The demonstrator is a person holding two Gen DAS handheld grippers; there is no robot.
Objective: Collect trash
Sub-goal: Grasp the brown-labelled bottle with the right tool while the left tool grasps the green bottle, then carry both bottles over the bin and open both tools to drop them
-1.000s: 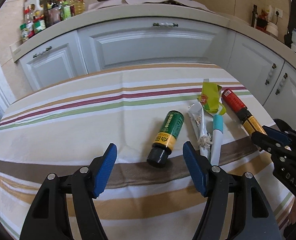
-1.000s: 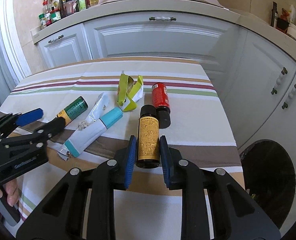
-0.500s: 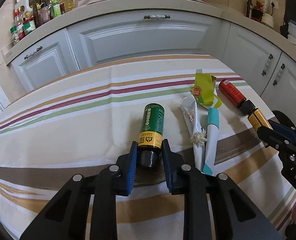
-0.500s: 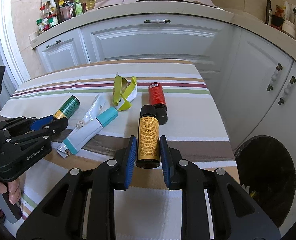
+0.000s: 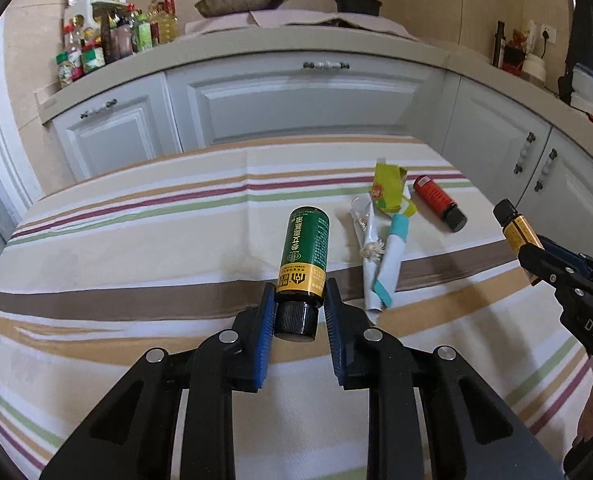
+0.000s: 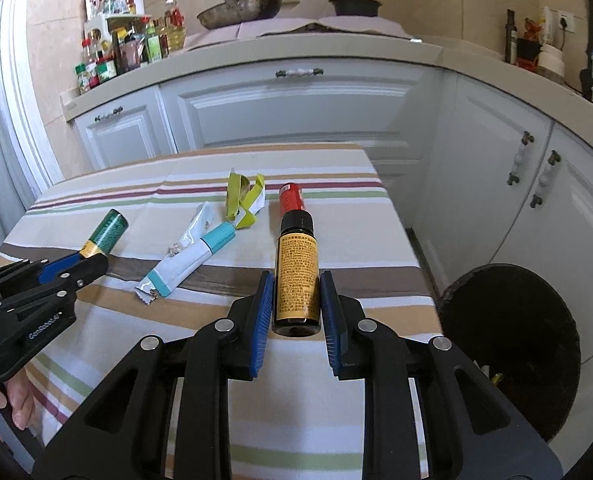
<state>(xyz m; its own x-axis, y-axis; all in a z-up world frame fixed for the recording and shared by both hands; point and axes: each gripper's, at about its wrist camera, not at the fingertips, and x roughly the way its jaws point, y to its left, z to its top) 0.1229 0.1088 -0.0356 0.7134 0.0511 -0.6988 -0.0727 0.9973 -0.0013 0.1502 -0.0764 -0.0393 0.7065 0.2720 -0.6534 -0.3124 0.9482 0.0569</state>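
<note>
striped tablecloth [image 5: 136, 248] | white cabinets [image 5: 296, 104] | wok [image 5: 240, 0] on counter | condiment bottles [image 5: 108, 40]

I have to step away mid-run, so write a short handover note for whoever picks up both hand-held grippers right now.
Left hand-held gripper: shut on the green bottle, cap end between the pads.
Right hand-held gripper: shut on the amber bottle.
On the striped tablecloth: red bottle, yellow-green wrapper, white-and-teal tube, crumpled white packet.
Black bin stands to the table's right.
Done: two bottles gripped. Left: drop both in the bin, then collect the other four.
</note>
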